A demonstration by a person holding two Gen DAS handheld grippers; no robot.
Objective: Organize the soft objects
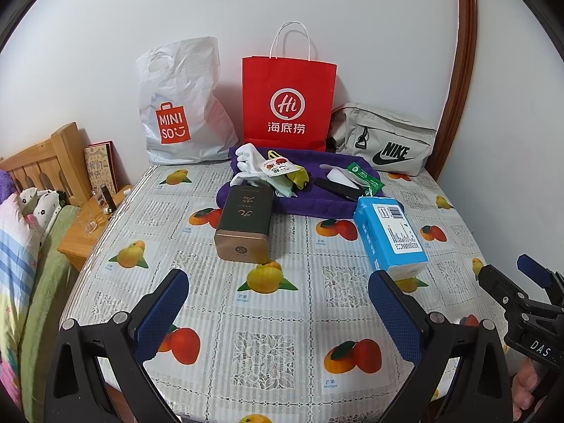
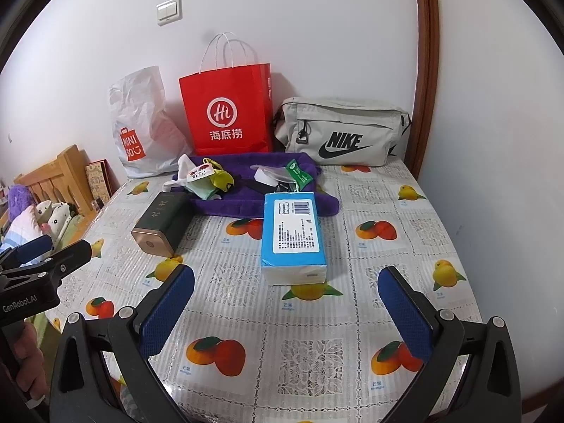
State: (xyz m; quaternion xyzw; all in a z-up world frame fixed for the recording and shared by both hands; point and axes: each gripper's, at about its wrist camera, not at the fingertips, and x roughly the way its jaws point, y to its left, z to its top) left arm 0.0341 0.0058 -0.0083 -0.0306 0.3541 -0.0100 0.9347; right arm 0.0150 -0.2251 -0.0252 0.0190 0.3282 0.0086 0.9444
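From the left wrist view, the left gripper (image 1: 278,306) hovers low over the fruit-print surface (image 1: 282,345) with its jaws spread wide and nothing between them. Ahead of the jaws, well apart, a dark tin box (image 1: 245,225) lies on its side, its far end resting on the purple towel (image 1: 299,201). White gloves (image 1: 246,162) and small packets are heaped on that towel. The blue tissue pack (image 1: 389,236) lies just beyond the right-hand jaw, its far end touching the towel. The right gripper (image 1: 507,275) shows at the right edge.

From the right wrist view, the right gripper (image 2: 287,303) also has its jaws released and empty. The tissue pack (image 2: 292,236) lies straight ahead, centred between them but just beyond their tips. Behind the towel (image 2: 253,201) stand a white bag (image 2: 144,130), a red paper bag (image 2: 229,112) and a grey pouch (image 2: 345,134) against the wall.
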